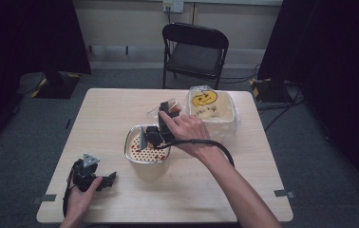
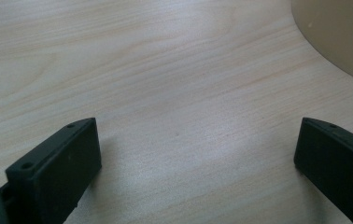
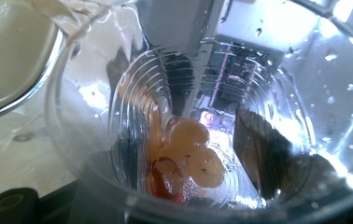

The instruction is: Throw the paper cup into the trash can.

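Observation:
My right gripper (image 1: 167,116) is shut on a clear plastic cup (image 1: 156,113), which lies tilted on its side just beyond a perforated metal strainer (image 1: 135,154). The strainer sits in a cream bowl (image 1: 151,168) at the middle of the table. Inside the wet cup (image 3: 305,93) lie a few pale round pieces (image 3: 195,149) and a red scrap (image 3: 165,182); the dark jaws show through its walls on both sides. My left gripper (image 1: 108,179) rests on the table at the front left. It stands open (image 2: 195,140) over bare wood with nothing between its jaws.
A cream tub with a yellow pumpkin face (image 1: 211,109), wrapped in clear plastic, stands at the back right of the table (image 1: 244,190). A black folding chair (image 1: 194,52) is behind the table. The cream bowl's wall (image 2: 338,32) lies ahead and to the right of my left gripper.

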`<state>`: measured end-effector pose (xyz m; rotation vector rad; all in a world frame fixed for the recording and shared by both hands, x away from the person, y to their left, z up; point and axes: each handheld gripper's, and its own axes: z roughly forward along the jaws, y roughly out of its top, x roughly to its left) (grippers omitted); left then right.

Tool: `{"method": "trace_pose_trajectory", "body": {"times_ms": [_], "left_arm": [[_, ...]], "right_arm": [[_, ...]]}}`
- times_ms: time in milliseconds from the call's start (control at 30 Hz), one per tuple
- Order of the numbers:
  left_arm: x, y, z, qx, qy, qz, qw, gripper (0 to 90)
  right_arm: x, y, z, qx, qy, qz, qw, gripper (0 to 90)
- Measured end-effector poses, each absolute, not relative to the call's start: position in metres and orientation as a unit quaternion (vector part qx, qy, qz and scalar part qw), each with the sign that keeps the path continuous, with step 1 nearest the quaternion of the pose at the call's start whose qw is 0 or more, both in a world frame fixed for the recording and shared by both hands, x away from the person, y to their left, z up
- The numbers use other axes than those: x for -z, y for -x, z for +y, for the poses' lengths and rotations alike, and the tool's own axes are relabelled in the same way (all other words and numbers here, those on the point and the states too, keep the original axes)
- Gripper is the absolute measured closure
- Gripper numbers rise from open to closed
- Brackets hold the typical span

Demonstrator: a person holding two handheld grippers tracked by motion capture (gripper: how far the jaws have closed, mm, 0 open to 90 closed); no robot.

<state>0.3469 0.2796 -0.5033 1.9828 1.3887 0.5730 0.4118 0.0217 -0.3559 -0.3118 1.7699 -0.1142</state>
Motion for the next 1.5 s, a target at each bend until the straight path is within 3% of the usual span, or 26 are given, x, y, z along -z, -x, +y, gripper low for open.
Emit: {"method": "trace_pose_trajectory", "body": {"times_ms": [633,1133,1500], "left_arm": [[0.503,-0.347,0.280,-0.218,-0.755,0.529,0.321,0.0],[0.503,-0.347,0.280,-0.218,-0.755,0.529,0.321,0.0],[0.503,-0.347,0.280,-0.218,-0.755,0.529,0.321,0.0]], "right_arm": [[0.367,-0.404,0.024,0.158,0.274,0.618,0.720,49.7],[0.371,-0.402,0.024,0.184,0.306,0.582,0.731,51.3],[0.365,-0.401,0.025,0.149,0.268,0.615,0.727,52.8]]}}
